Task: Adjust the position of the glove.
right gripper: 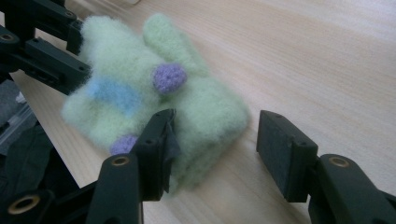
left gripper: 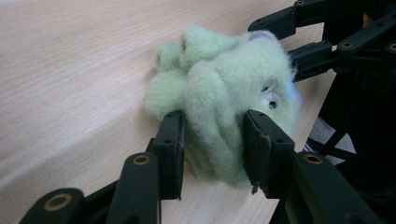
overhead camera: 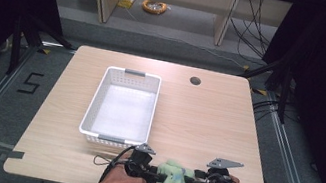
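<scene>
Near the front edge of the wooden table (overhead camera: 206,124), the green plush toy (overhead camera: 172,173) lies on the tabletop between the two grippers, which face each other from either side of it. The white basket (overhead camera: 100,90) stands behind the toy, towards the middle of the table and apart from it.

High view: the left gripper (overhead camera: 152,175) meets the toy from the left, the right gripper (overhead camera: 189,180) from the right, each held in a hand at the bottom edge. The pads themselves are too small here to judge.

Left gripper view: the left gripper (left gripper: 212,140) has both pads pressed into a fold of the fluffy green body, the fur bulging around them, so it grips the toy at a narrow setting. This view also shows two small dark eye-like studs on the toy (not visible from the other side), and the opposite gripper's black linkages at the upper right.

Right gripper view: the right gripper (right gripper: 215,149) stands part open around the near end of the toy (right gripper: 140,100). Its left pad touches the fur; its right pad stands clear of it, with bare tabletop showing in the gap. This side alone reveals a light blue patch (right gripper: 114,95) and two purple knobs (right gripper: 169,77) on the toy.
</scene>
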A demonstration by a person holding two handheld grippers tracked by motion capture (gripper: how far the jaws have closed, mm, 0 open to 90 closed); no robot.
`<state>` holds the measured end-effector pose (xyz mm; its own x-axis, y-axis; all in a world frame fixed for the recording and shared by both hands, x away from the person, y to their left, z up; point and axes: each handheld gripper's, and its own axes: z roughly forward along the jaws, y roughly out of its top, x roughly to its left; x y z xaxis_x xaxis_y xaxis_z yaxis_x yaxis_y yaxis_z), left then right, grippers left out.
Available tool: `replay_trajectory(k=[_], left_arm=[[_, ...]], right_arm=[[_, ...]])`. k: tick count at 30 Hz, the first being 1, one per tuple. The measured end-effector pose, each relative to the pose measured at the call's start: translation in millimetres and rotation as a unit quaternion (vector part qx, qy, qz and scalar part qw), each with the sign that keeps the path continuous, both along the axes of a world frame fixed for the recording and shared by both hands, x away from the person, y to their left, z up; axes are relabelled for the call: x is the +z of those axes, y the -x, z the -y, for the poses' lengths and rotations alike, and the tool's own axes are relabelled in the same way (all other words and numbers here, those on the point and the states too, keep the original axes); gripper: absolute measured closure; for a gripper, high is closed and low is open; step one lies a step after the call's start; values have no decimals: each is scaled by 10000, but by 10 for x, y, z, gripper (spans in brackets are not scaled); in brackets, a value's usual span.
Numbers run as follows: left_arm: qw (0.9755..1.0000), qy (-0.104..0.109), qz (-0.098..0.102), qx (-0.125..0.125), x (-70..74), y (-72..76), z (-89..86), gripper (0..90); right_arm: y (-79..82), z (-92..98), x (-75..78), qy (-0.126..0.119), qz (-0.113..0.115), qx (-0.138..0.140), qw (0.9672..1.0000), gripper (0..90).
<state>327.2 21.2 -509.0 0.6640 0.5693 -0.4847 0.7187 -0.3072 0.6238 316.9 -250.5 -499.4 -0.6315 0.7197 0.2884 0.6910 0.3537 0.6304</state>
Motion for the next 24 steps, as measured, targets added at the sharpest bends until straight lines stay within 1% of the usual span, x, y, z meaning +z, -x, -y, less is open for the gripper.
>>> replay_trajectory(k=[1, 2, 3, 4, 5, 6, 7, 8, 9, 10, 11, 12, 13, 16, 17, 18, 19, 20, 21, 22, 24], left_arm=[[10000, 5, 20, 34, -3, 3, 10, 601], [10000, -7, -7, -11, 3, 6, 12, 609], [10000, -15, 14, -19, 5, 5, 20, 615], [9999, -25, 68, 87, 1, 14, 38, 617], [10000, -20, 9, 15, 4, 5, 30, 618], [10000, -8, -14, -18, 4, 0, 27, 620], [10000, -19, -16, -47, 3, -3, 22, 623], [10000, -17, -14, -55, 0, -4, 22, 628], [10000, -21, -6, -62, -3, -4, 24, 635], [10000, -32, 15, -61, -7, -4, 26, 641], [10000, -46, 66, 5, -11, 4, 36, 646], [10000, -16, 62, -24, -15, 2, 36, 649], [9999, -39, 97, -33, -16, 6, 33, 652], [9998, -12, 137, -110, -25, 13, 25, 667], [9998, -24, 170, -93, -25, 17, 25, 676], [9998, -9, 180, -88, -26, 20, 24, 686], [9998, 14, 175, -87, -31, 19, 23, 698], [9998, 43, 131, -126, -33, 16, 15, 708], [9999, 45, 154, -17, -34, 24, 18, 720], [9999, 107, 90, -63, -37, 15, 8, 731], [9999, 39, 161, -33, -31, 22, 0, 746]], right_arm=[[-2, 1, -7, -32, -37, -31, 10000, 476], [-11, 12, -8, -48, -85, 27, 9999, 480], [-12, 13, -15, -64, -85, -1, 9999, 491], [-18, 14, -27, -110, -70, 4, 9999, 500], [-13, 18, -25, -119, -104, -14, 9999, 502], [4, 6, -18, -180, -275, -102, 9994, 503], [-11, 11, -39, -295, -234, -27, 9993, 507], [-26, 32, -41, -216, -199, -1, 9996, 514], [-15, 19, -45, -360, -374, -93, 9986, 514], [-45, 41, -65, -343, -275, -11, 9990, 517], [-51, 44, -78, -434, -302, 13, 9986, 534], [-52, 46, -79, -428, -328, -14, 9985, 540], [-58, 45, -88, -502, -325, 19, 9982, 543], [-66, 47, -98, -556, -346, 52, 9978, 568], [-67, 48, -99, -533, -355, 36, 9979, 589], [-62, 50, -95, -599, -420, 41, 9973, 627], [-66, 53, -101, -660, -414, 120, 9969, 650], [-64, 52, -99, -654, -401, 144, 9969, 673], [-63, 48, -94, -666, -361, 167, 9970, 690], [-56, 40, -91, -654, -324, 203, 9971, 703], [-55, 41, -91, -703, -301, 236, 9968, 721]])
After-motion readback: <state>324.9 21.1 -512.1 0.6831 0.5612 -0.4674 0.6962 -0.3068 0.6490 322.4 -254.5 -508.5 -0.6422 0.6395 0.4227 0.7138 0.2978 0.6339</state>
